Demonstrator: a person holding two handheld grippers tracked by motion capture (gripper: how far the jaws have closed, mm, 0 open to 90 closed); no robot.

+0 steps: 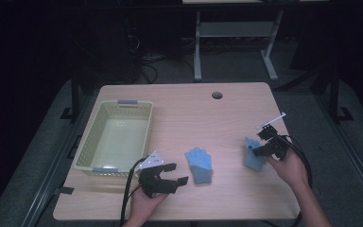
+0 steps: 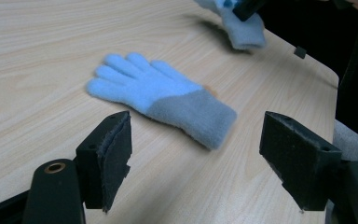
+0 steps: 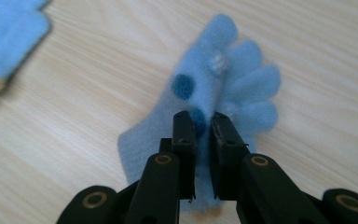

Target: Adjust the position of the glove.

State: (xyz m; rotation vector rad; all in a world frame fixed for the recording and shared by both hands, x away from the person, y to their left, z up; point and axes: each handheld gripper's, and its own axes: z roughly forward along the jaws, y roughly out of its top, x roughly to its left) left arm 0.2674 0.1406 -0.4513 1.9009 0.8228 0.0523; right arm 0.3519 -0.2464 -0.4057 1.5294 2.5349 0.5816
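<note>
Two light blue gloves are on the wooden table (image 1: 184,109). One glove (image 1: 199,164) (image 2: 161,100) with a grey cuff lies flat near the front middle, just ahead of my left gripper (image 1: 176,174) (image 2: 198,163), which is open with nothing between its pads. The other glove (image 1: 254,156) (image 3: 223,88), marked with dark blue dots, is pinched in my right gripper (image 1: 260,146) (image 3: 202,119), whose jaws are shut on a fold of its fabric. It hangs partly lifted off the table at the right, and it appears again (image 2: 240,23) at the top of the left gripper view.
A pale yellow-green plastic basket (image 1: 116,137) stands empty at the table's left. A round cable hole (image 1: 217,95) sits near the far edge. Black cables trail from both grippers off the front of the table.
</note>
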